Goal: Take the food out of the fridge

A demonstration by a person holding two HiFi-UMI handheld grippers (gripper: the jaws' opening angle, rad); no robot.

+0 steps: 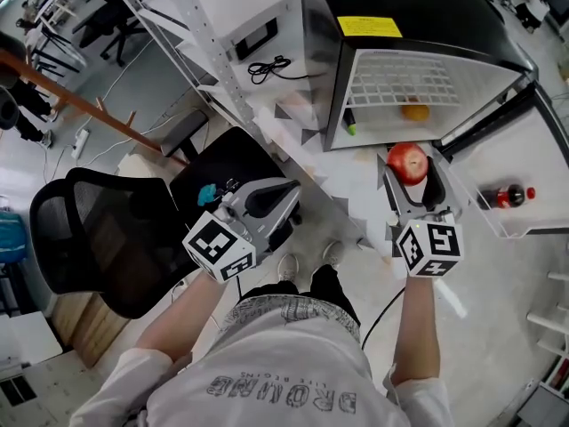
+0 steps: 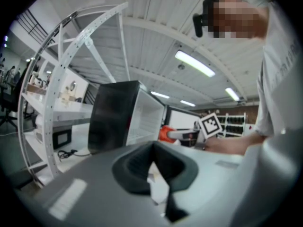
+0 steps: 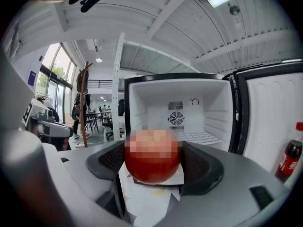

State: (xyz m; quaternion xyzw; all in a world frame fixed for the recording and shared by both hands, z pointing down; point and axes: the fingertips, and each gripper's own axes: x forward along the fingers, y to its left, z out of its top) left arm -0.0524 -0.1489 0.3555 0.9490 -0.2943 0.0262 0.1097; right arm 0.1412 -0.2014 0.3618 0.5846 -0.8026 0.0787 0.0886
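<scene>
- Right gripper view: the right gripper (image 3: 152,167) is clamped on a red apple (image 3: 152,162), one dark ribbed pad pressed against each side of it.
- The apple is round, glossy and deep red on its lower half. Its top is blurred over in this view.
- Head view: the apple (image 1: 408,162) is seen between the tips of the right gripper (image 1: 410,169), red with a paler yellowish patch on its upper side. It is held clear of the fridge (image 1: 418,25), just in front of the opening.
- The fridge interior (image 3: 156,103) lies straight ahead of the right gripper's jaws: white walls, a round fan grille (image 3: 176,118) on the back wall and a wire shelf (image 3: 201,137).
- A yellow-orange fruit (image 1: 414,111) and a green item (image 1: 349,123) are seen under the shelf, beyond the held apple. What the green item is cannot be told.
- The open door (image 3: 270,112) stands to the right of the right gripper, with a dark cola bottle (image 3: 289,157) with a red cap upright in its rack.
- Left gripper view: the left gripper (image 2: 154,167) has its pads pressed together, with nothing between them.
- The left gripper (image 1: 286,191) is held well to the left of the right one, away from the fridge and above a black office chair (image 1: 98,238).
</scene>
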